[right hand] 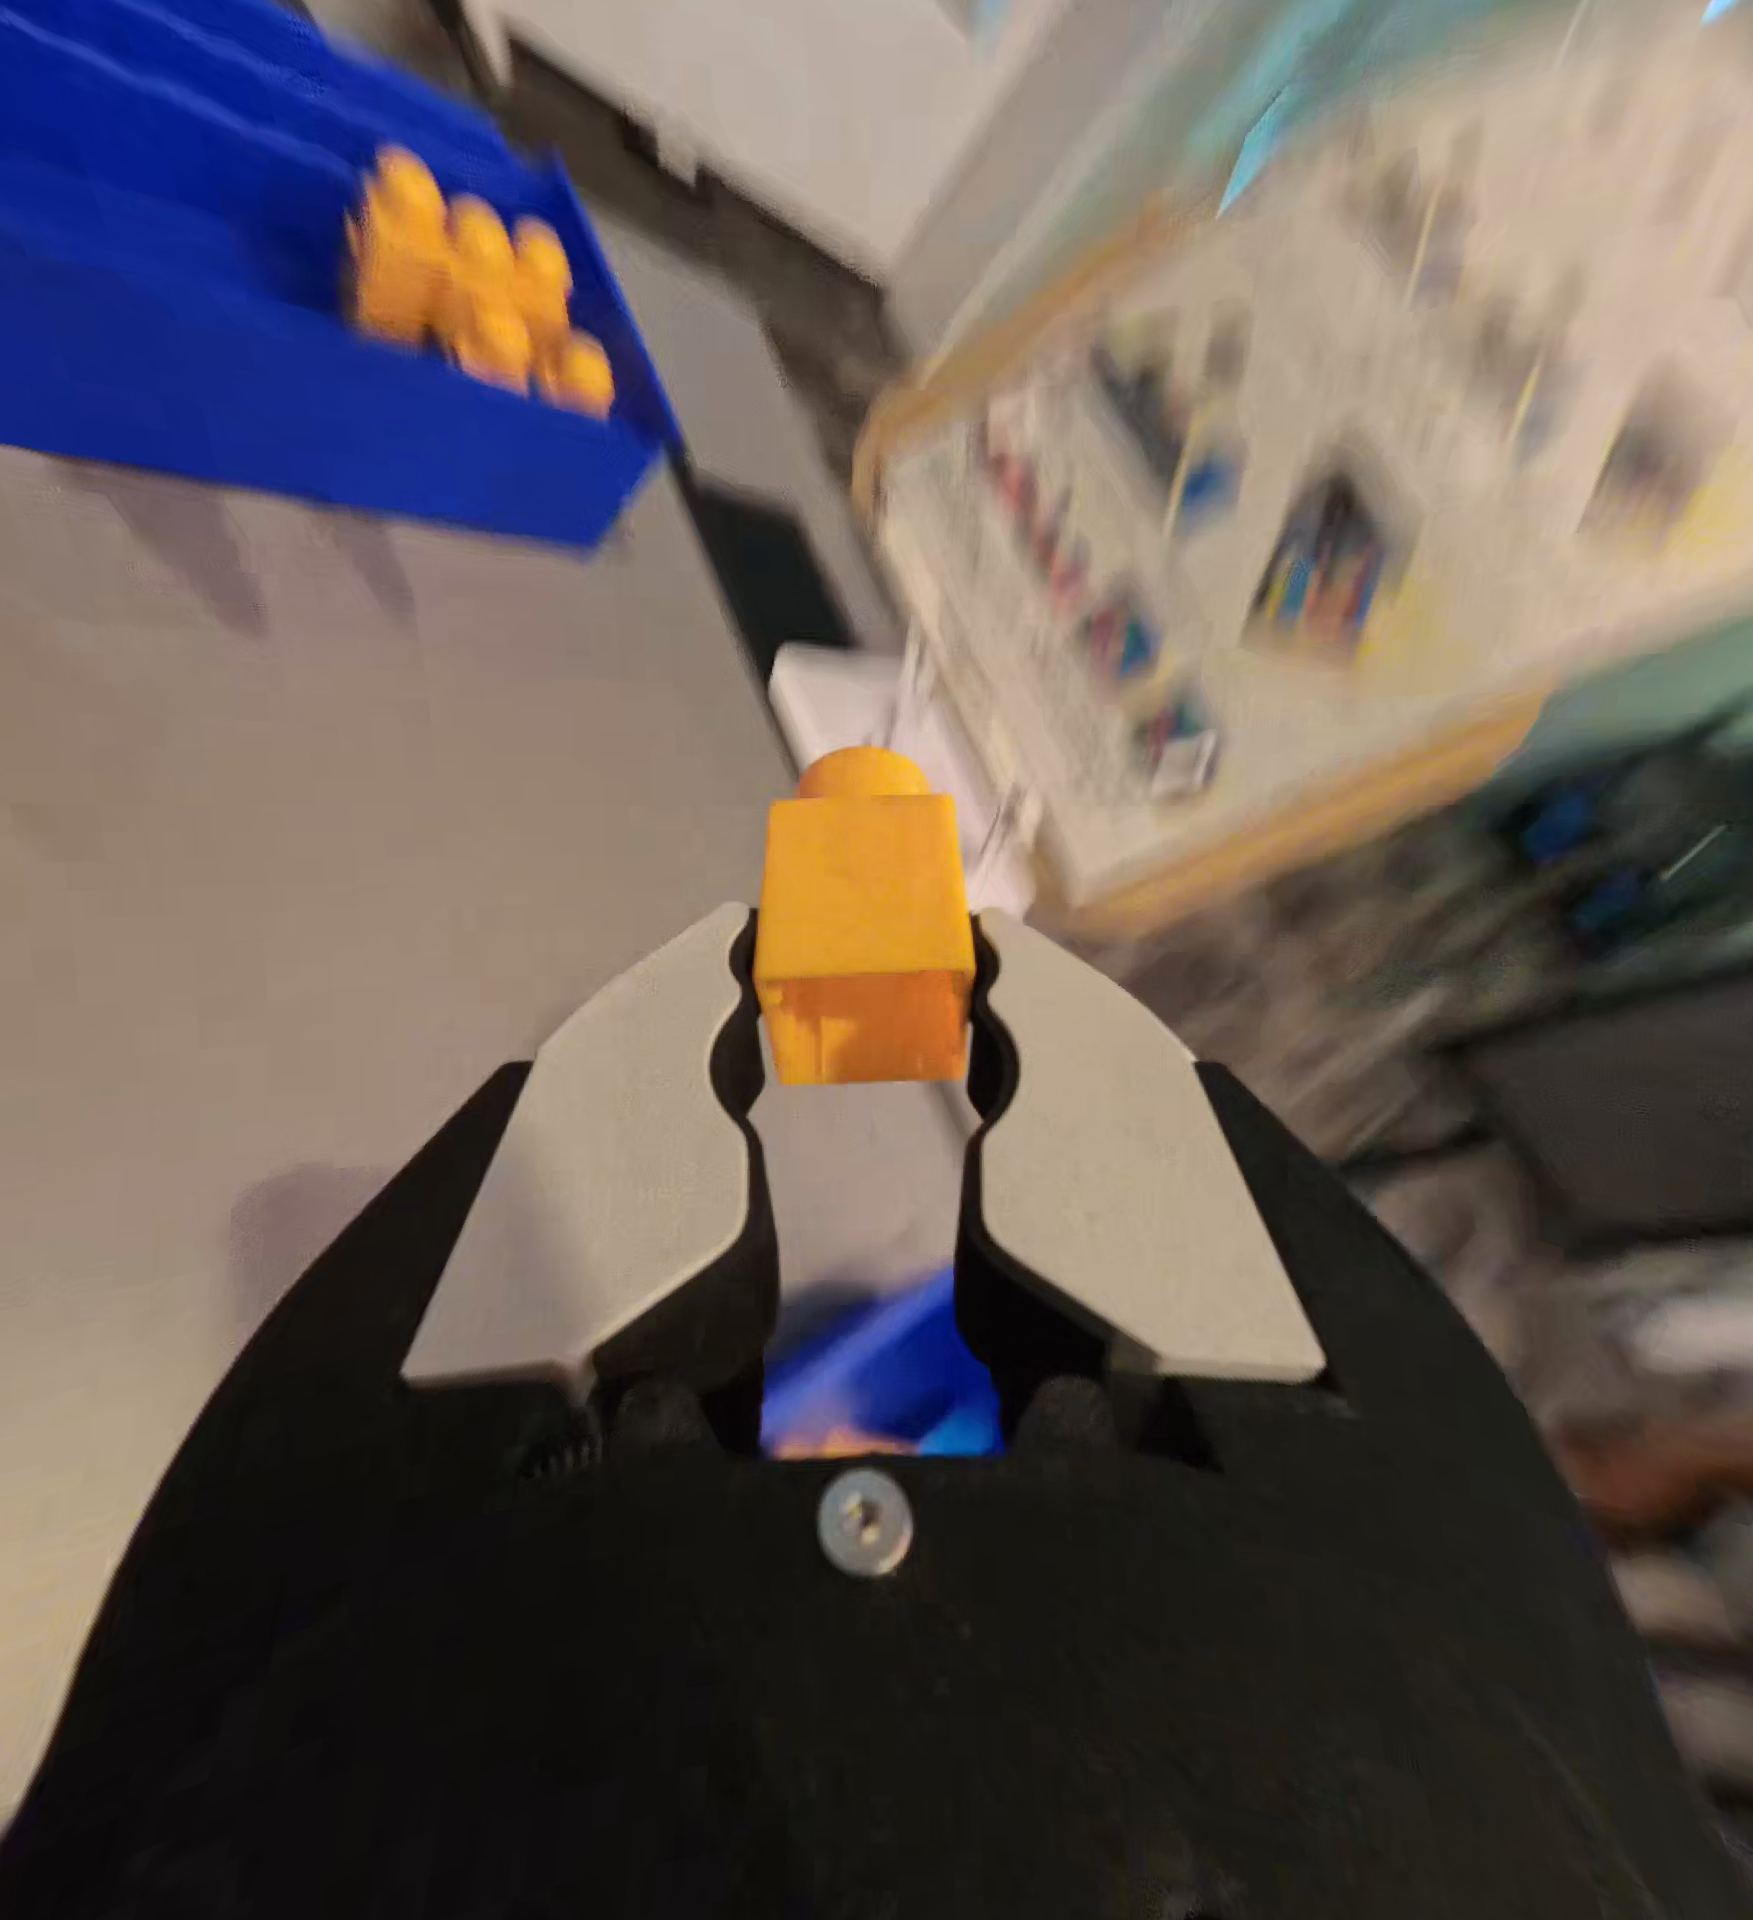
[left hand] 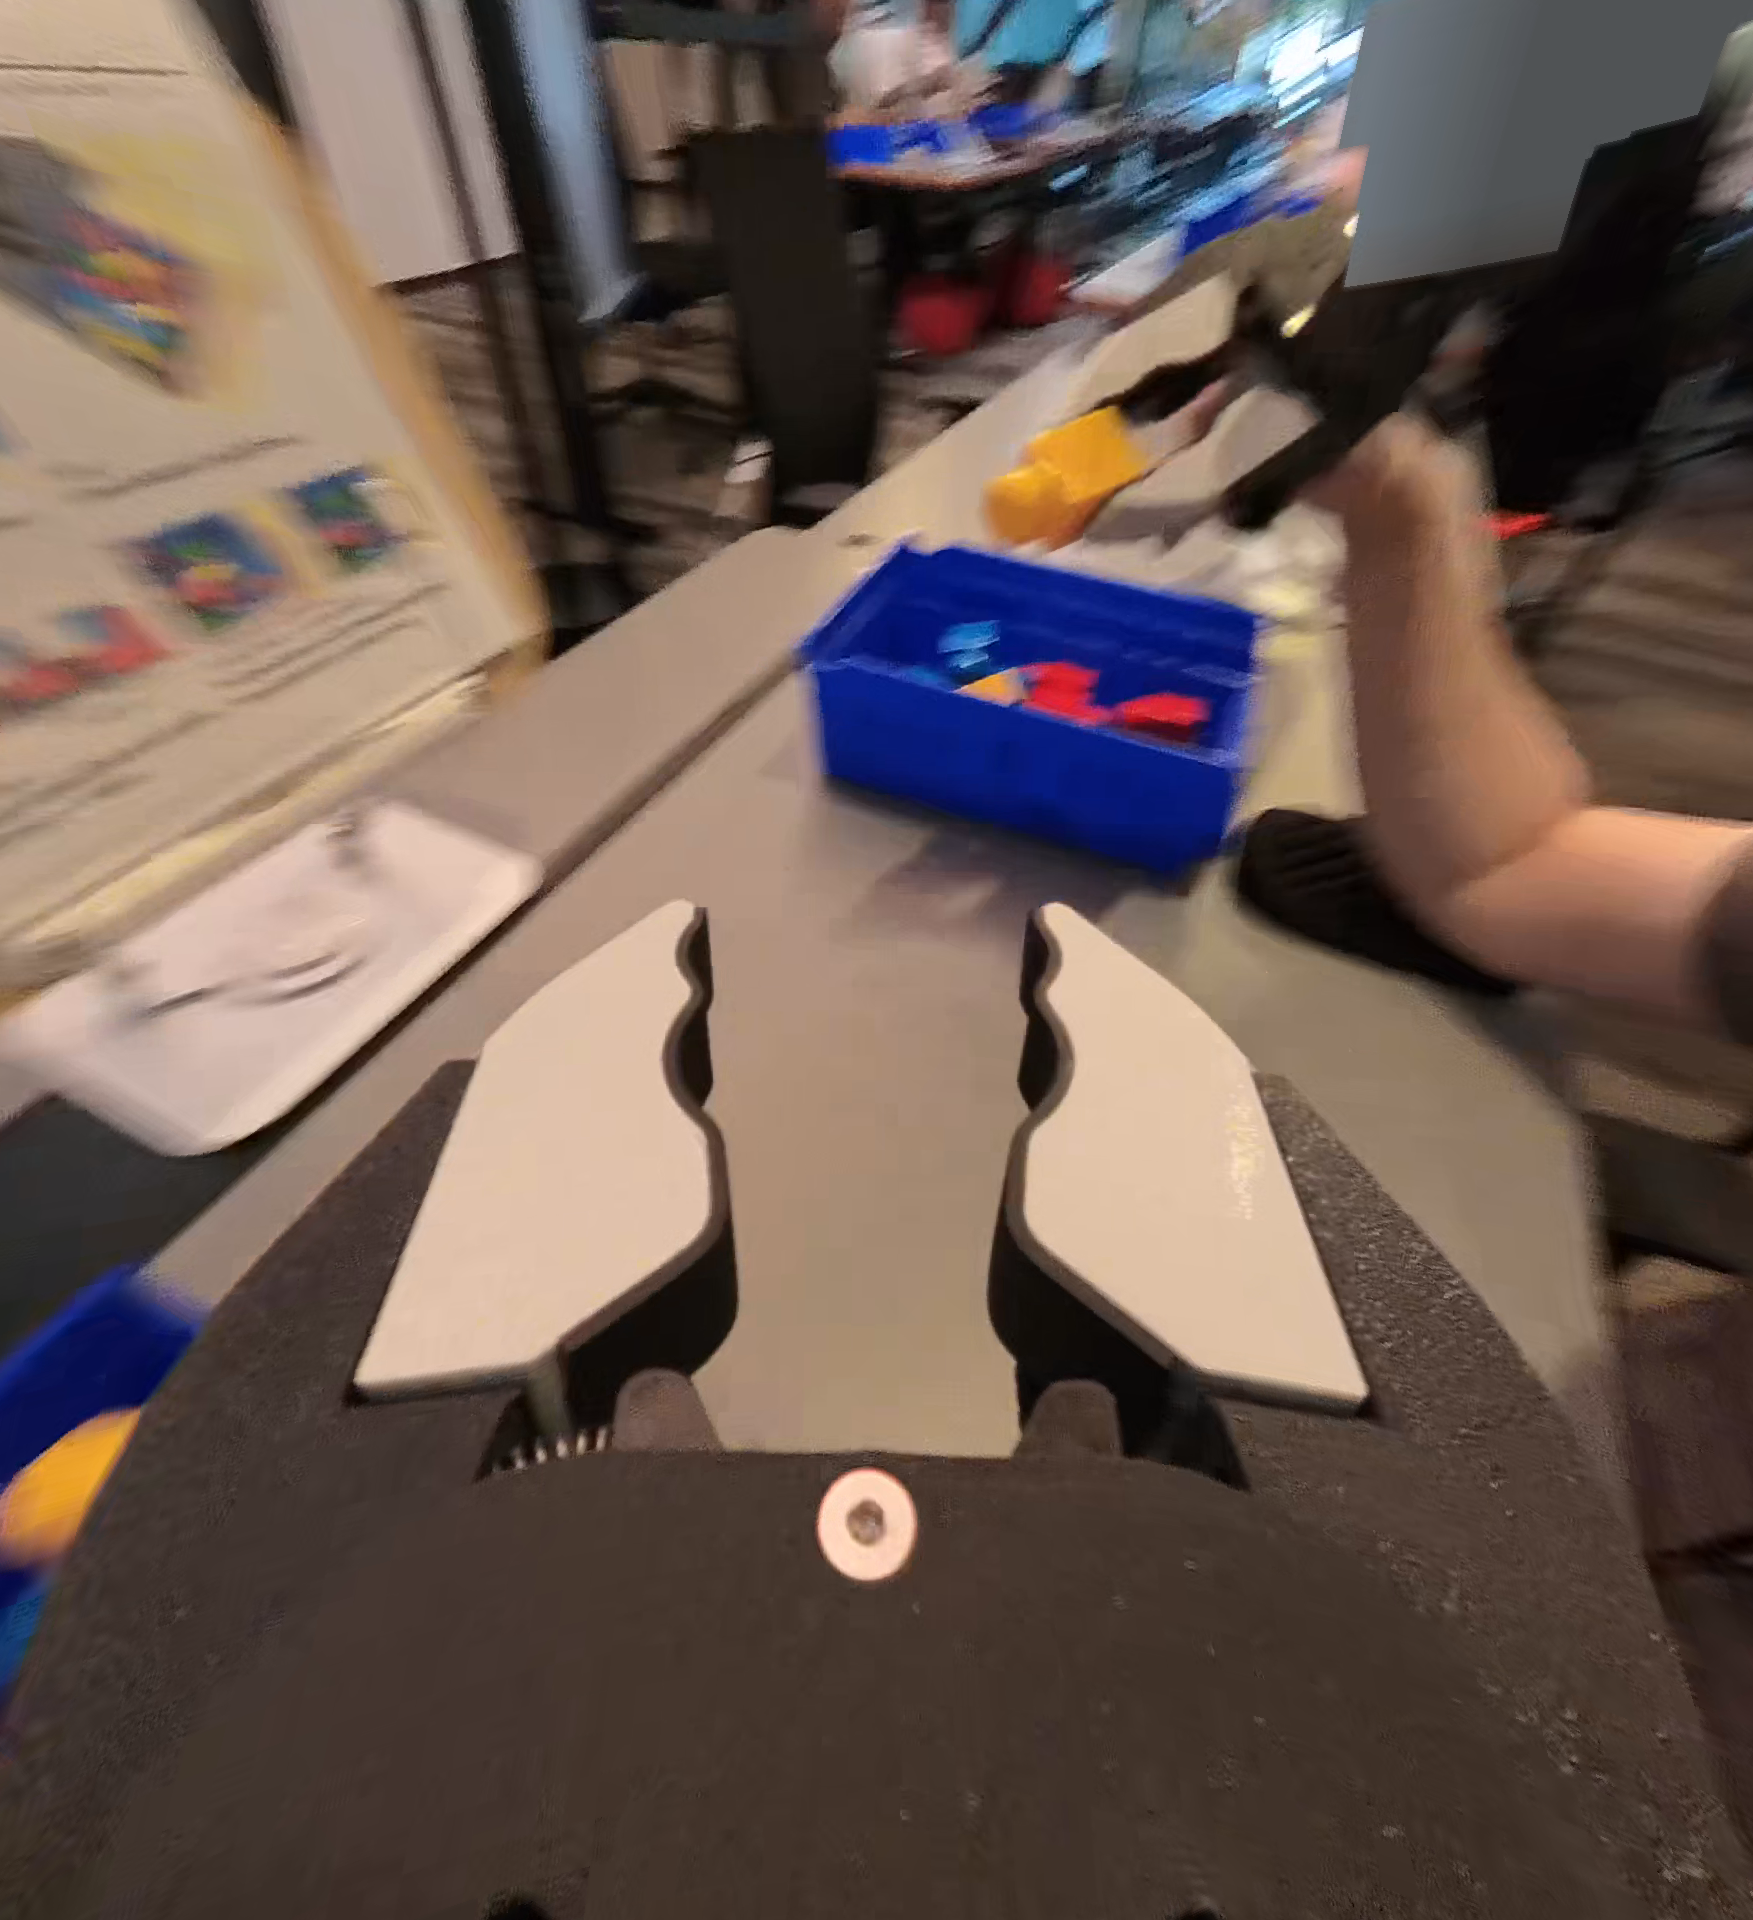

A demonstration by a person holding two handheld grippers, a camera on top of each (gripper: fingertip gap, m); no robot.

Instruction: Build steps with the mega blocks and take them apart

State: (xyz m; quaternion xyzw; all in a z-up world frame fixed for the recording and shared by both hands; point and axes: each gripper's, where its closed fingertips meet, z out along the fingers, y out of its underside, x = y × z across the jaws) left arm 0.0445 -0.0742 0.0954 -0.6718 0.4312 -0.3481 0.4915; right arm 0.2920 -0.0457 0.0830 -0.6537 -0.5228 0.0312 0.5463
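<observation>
Grey surface (left hand: 851, 1039), blue bin (left hand: 1028, 717) of blocks toward its far edge. Left tool (left hand: 864, 935) spread wide, nothing in it, above the surface. Right tool (right hand: 864, 945) clamped on a small orange block (right hand: 861, 894), lifted clear, stud pointing away from the camera.

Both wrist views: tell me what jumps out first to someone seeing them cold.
In the right wrist view, the right gripper is shut on a yellow block, dead centre and sharp against a blurred room. In the left wrist view, the left gripper is open and empty over the grey table; beyond it sits a blue bin of mixed blocks.
</observation>
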